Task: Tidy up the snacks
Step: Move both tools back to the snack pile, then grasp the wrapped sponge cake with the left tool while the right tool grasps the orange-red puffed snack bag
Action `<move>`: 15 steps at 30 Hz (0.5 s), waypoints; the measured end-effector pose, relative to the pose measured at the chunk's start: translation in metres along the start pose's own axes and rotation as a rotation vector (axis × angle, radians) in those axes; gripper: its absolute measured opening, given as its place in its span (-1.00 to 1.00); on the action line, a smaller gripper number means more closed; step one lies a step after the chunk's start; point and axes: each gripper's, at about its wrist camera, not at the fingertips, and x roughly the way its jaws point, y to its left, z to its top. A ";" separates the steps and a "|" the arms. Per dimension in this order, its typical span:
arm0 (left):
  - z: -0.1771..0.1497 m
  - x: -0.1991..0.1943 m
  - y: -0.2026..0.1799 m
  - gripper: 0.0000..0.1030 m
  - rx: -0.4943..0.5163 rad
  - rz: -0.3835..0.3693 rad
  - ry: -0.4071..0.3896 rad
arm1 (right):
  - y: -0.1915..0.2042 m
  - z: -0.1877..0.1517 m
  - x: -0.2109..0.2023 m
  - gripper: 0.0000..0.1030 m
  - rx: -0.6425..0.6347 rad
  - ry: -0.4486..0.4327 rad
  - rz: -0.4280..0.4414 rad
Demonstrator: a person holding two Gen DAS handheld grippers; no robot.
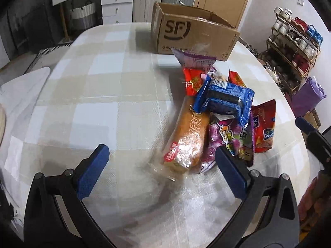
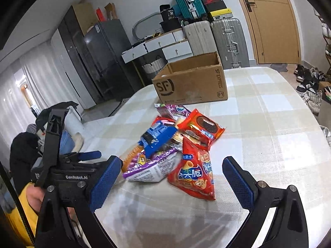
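A pile of snack packets lies on the checked tablecloth. In the left wrist view I see a long orange cake packet [image 1: 186, 136], a blue cookie packet [image 1: 225, 99] on top, a purple packet [image 1: 229, 142] and a red packet [image 1: 263, 130]. My left gripper [image 1: 161, 161] is open and empty just in front of the cake packet. In the right wrist view the red chips packet [image 2: 192, 171], purple packet [image 2: 153, 167], blue packet [image 2: 157, 140] and red cookie packet [image 2: 201, 126] show. My right gripper [image 2: 171, 175] is open and empty, near the chips and purple packets.
An open cardboard SF box [image 1: 192, 33] stands on the table behind the pile; it also shows in the right wrist view [image 2: 192, 82]. The left gripper [image 2: 62, 165] is at the left of the right wrist view. Shoe rack [image 1: 289, 47] right, suitcases [image 2: 217, 39] behind.
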 end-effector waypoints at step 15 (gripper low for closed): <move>0.018 0.039 0.002 0.98 0.016 -0.023 0.042 | -0.019 -0.006 0.023 0.95 0.018 0.039 -0.016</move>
